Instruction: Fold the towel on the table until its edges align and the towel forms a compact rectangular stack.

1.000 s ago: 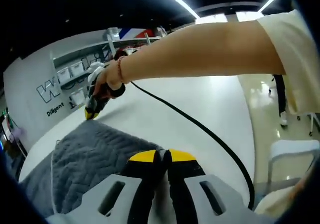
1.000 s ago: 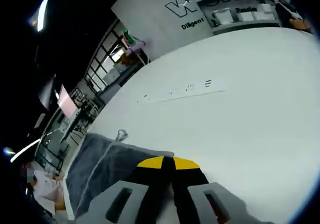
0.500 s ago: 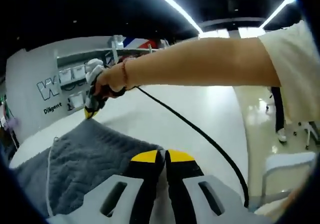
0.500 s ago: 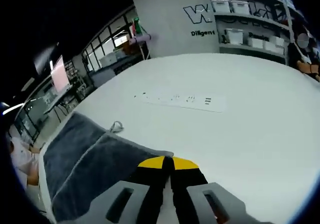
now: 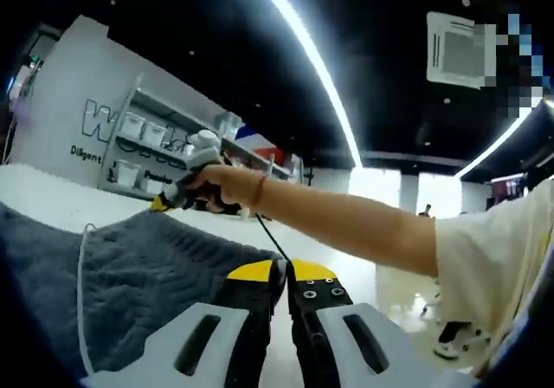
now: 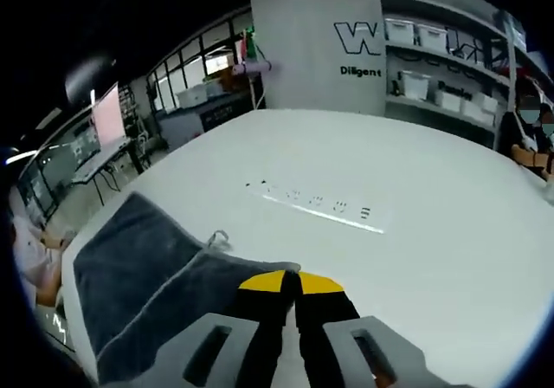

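A grey quilted towel point(image 5: 130, 275) with a white edge seam hangs between both grippers. My left gripper point(image 5: 282, 272) has its yellow-tipped jaws pressed together on the towel's near edge. Across the cloth, a hand holds my right gripper point(image 5: 166, 201), its yellow tip at the towel's far corner. In the right gripper view the towel point(image 6: 143, 271) drapes down to the left over the white table point(image 6: 433, 232); a small hanging loop point(image 6: 216, 236) sticks out of its edge. There my right gripper point(image 6: 290, 279) is shut on the towel's corner.
A white power strip point(image 6: 325, 206) lies flat on the table beyond the towel. Shelves with white bins point(image 6: 433, 85) and a lettered wall stand behind the table. A person's bare forearm point(image 5: 346, 223) stretches across the left gripper view.
Both views have tipped upward, so the table shows less in the left gripper view and the ceiling more. The held towel edge has risen with the grippers. Both jaws have stayed shut.
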Available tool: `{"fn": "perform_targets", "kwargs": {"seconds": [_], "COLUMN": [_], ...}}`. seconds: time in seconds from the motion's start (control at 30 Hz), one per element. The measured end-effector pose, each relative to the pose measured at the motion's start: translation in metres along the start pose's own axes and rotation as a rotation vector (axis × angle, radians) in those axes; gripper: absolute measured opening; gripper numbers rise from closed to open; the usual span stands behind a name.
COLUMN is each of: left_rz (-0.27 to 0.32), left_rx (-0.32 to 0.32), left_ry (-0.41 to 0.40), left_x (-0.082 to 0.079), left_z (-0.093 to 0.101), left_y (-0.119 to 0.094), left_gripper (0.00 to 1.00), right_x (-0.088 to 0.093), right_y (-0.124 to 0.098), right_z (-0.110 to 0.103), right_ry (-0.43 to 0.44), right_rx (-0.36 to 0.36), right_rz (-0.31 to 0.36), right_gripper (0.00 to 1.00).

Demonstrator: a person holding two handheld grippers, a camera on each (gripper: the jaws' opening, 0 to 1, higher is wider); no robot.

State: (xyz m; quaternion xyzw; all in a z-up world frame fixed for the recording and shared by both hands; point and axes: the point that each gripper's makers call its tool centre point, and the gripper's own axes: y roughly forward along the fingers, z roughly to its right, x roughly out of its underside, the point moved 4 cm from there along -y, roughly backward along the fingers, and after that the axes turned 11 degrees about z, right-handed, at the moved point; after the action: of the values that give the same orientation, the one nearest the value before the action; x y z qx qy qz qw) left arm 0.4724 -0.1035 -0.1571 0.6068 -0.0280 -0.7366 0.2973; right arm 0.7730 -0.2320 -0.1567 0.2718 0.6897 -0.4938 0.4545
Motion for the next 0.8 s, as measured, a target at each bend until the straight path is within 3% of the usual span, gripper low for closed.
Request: {"fn": "perform_targets", "kwargs": {"seconds": [0.4,0.8], "left_rz": [0.157,0.299], "left_rx": [-0.033,-0.086], "left_ry": [-0.062,-0.104], "left_x": [-0.052,-0.097], "left_z": [-0.02,-0.048], "left_y": [-0.029,-0.072], "left_gripper": [0.04,0.04], "right_x": [-0.05,-0.082], "right_y": [0.012,0.029], "right_z": [-0.036,-0.089], "right_ry": [-0.108,-0.222], "right_rx": [0.01,0.032], "right_rz": [-0.012,-0.048], "right_gripper": [0.0,0.0]}}
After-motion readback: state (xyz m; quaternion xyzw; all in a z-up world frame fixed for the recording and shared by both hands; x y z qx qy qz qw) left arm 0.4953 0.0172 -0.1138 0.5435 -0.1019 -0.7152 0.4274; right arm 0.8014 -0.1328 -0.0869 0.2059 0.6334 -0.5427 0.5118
